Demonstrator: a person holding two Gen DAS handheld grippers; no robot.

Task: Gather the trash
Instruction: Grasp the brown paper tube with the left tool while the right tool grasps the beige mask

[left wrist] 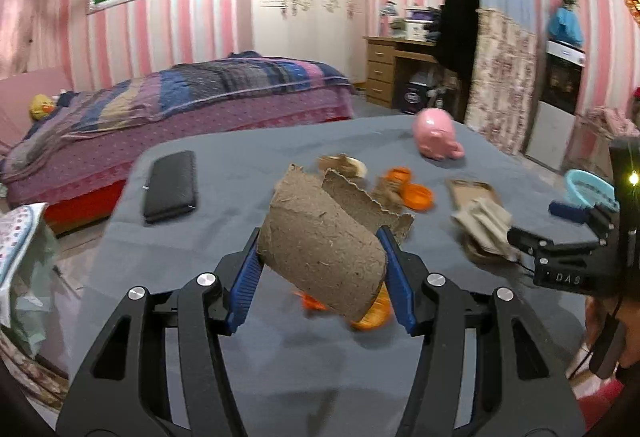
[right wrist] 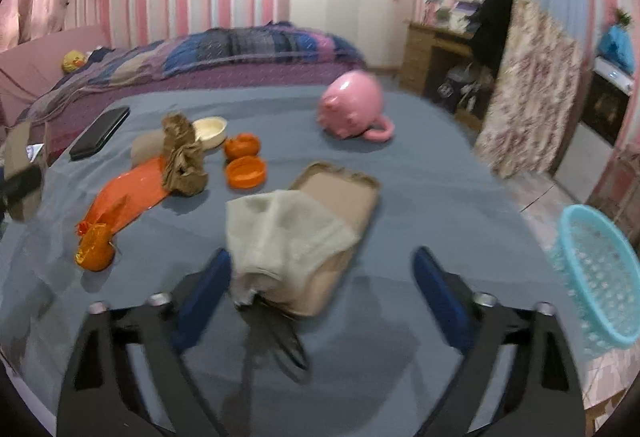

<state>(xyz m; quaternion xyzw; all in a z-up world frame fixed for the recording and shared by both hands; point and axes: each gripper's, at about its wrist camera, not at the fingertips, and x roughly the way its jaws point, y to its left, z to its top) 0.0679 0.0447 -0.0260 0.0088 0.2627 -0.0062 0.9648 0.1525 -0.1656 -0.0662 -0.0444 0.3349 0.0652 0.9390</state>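
Brown paper roll [left wrist: 324, 261] sits pinched in my left claw [left wrist: 320, 269]; my right claw [right wrist: 320, 301] gapes empty near the crumpled paper [right wrist: 284, 237]. Most trash still lies on the table [right wrist: 420, 173].

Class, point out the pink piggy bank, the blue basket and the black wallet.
pink piggy bank [right wrist: 352, 105], right wrist view, middle of its body
blue basket [right wrist: 596, 273], right wrist view, its mesh wall
black wallet [left wrist: 171, 184], left wrist view, centre of its cover

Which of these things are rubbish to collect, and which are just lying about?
Trash: cardboard roll in left gripper, brown crumpled paper, orange wrapper, orange lids, flattened cardboard box; blue basket probably collects it.
Lying about: pink piggy bank, black wallet.
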